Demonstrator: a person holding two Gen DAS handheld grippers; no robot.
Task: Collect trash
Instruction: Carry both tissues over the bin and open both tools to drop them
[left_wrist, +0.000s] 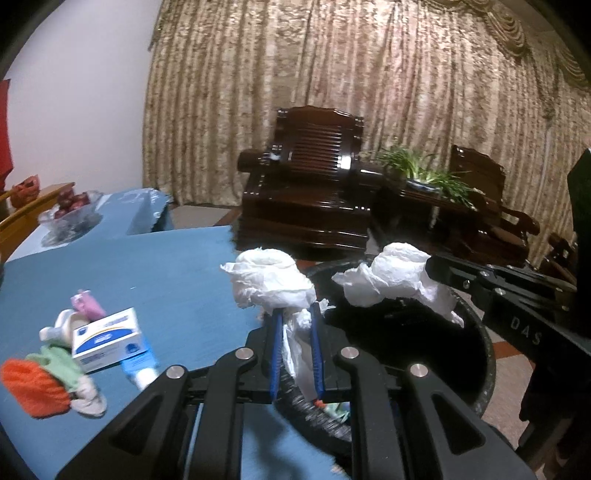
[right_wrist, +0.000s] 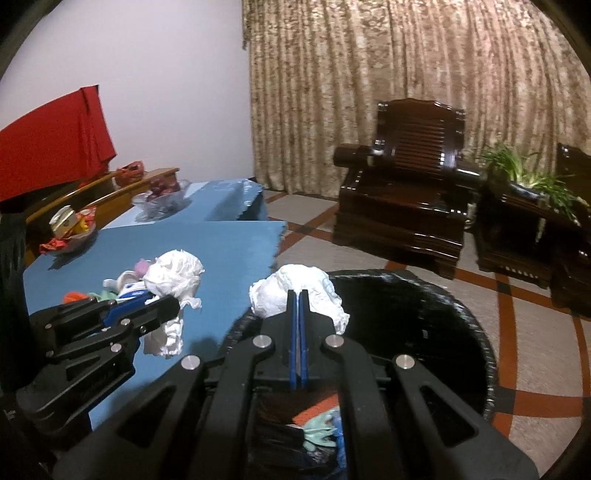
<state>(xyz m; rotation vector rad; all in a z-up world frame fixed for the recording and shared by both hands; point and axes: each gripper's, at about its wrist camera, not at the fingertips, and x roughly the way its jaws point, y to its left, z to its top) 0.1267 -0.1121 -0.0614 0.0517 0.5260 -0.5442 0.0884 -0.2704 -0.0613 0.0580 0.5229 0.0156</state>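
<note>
Dark armchair (right_wrist: 402, 184), potted plant (right_wrist: 524, 173) (beyond bin (right_wrist: 461, 306))

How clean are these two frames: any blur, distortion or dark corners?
Left wrist view: fisheye bends the curtain, corners vignetted, tissue wad fairly sharp, table items soft. Right wrist view: same dark corners, armchair slightly smeared, black bin interior too dark to read.

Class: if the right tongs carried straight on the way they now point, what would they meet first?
Probably the far inner wall of the black bin. The right tongs, shut on a crumpled tissue, point slightly downward across its open mouth, though depth is uncertain.
</note>
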